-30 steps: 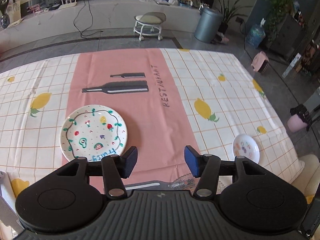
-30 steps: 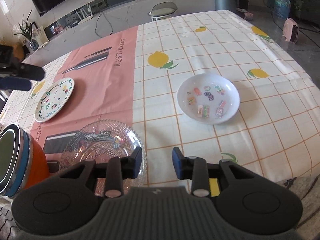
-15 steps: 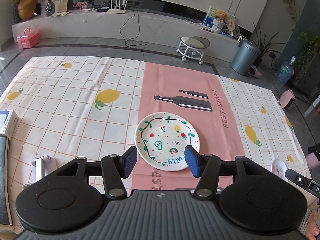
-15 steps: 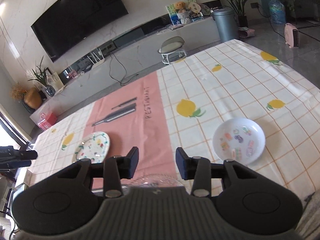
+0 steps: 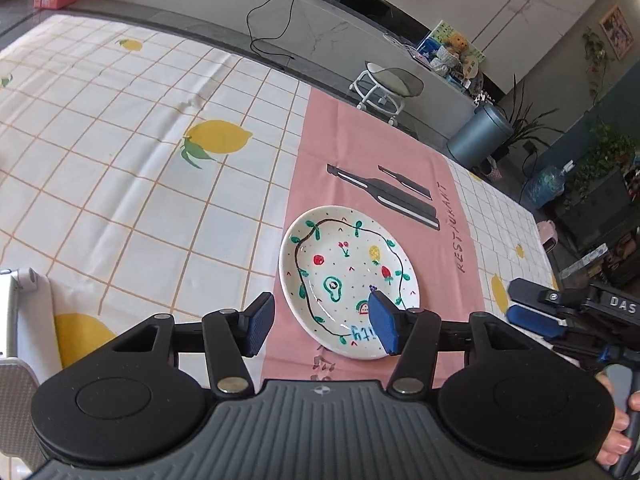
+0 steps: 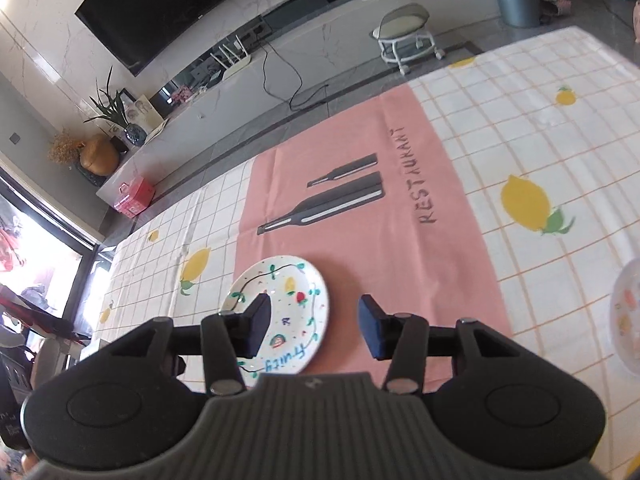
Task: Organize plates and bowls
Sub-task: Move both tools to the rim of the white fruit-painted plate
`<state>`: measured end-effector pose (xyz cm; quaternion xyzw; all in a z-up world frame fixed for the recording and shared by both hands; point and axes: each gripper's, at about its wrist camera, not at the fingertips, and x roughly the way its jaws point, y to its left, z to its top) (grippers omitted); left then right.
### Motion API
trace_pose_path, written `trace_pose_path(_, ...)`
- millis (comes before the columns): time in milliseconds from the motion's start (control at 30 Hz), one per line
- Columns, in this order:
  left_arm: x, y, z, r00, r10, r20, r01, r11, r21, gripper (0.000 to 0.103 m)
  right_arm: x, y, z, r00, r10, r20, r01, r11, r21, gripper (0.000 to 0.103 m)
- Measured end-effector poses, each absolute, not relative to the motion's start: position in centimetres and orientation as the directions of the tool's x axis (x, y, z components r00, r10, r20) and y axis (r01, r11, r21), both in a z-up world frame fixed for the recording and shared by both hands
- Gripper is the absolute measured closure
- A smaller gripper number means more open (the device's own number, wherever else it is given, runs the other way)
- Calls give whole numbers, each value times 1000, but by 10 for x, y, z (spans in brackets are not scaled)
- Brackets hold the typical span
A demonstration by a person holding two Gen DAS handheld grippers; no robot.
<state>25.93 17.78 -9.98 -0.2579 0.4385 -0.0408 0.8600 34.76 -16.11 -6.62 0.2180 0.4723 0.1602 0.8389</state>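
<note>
Now both tools are converging on the painted plate (image 5: 349, 280) lying on the tabletop's pink strip; the left tool (image 5: 322, 326) is standing wide, the right tool (image 6: 314, 330) is just opening, nothing held.

The plate (image 5: 348, 280) lies on the runner (image 5: 360, 184) down the middle of the counter (image 5: 120, 160), toward its near edge; a bowl (image 6: 628, 312) sits near the right edge.

White dish (image 6: 629, 316) cut off at edge; contents perhaps stickers.
</note>
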Motion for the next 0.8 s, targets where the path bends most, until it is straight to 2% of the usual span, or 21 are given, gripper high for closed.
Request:
trace_pose_path(133,269,187,-111,623,-306,-720,-187,836,-516,40,373,-135,-96,457,491,-742,-23,840,542,54)
trace_pose_path(267,279,188,-123,586,-313,-748,-173,853,-493,40,385,-115,-117,426,466,-776,-129,880,457,54)
trace_pose_path(433,286,191,-136,573,-331,-750,-164,850,-500,41,400,-113,-142,361,499,-788,-195,867,459,53)
trace_pose_path(667,291,198,-149,588,-384,-712,-162,807,-568,41,415,-127,-159,330,630,-703,-215,775,594,54)
trace_pose_path(800,294,207,-157,619,-434,-655,-156,749,-644,41,419,-131,-165,312,689,-655,-223,723,654,55)
